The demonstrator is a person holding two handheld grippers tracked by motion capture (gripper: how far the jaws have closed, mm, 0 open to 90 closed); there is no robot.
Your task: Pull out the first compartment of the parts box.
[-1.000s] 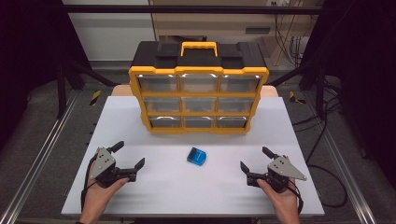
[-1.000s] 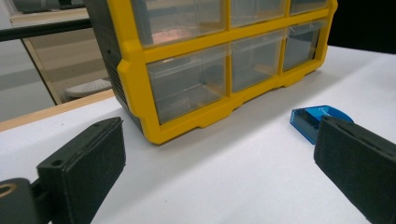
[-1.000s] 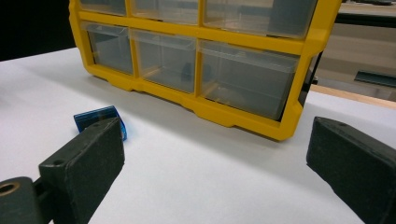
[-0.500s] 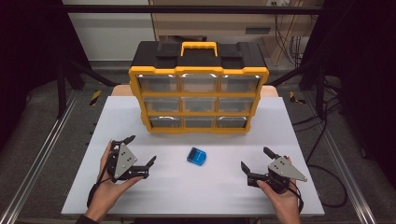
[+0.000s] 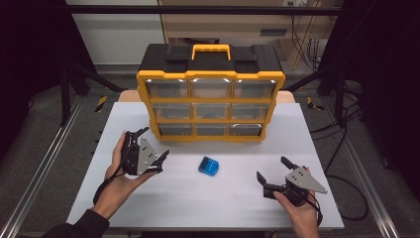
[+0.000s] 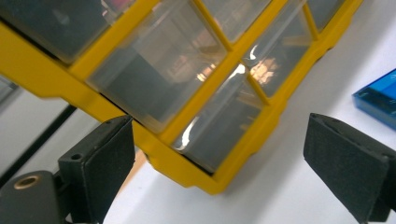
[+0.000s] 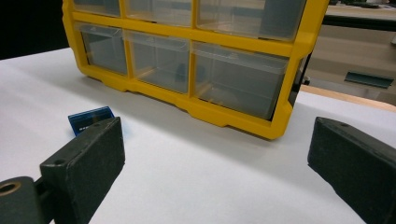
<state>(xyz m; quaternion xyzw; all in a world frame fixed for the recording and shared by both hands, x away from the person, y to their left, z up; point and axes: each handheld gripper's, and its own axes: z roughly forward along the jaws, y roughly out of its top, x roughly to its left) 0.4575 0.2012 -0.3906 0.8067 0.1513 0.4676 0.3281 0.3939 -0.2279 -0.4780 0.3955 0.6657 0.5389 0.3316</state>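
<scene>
Two grippers sit wide open and empty. The left gripper (image 5: 154, 144) is lifted near the bottom-left corner of the yellow drawer cabinet (image 5: 210, 106), and its own view cuts the cabinet off to a few clear drawers whose contents blur into glare. The right gripper (image 5: 273, 174) hovers low over the white table (image 5: 317, 148). The small blue box (image 5: 208, 165) lies on the table between them, untouched; in the right gripper view one jaw partly hides it.

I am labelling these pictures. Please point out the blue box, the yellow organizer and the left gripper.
blue box (image 5: 208, 165): high view, middle of its top face.
yellow organizer (image 5: 210, 105): high view, yellow bar between drawer rows.
left gripper (image 5: 152, 144): high view, midway between its open fingertips.
</scene>
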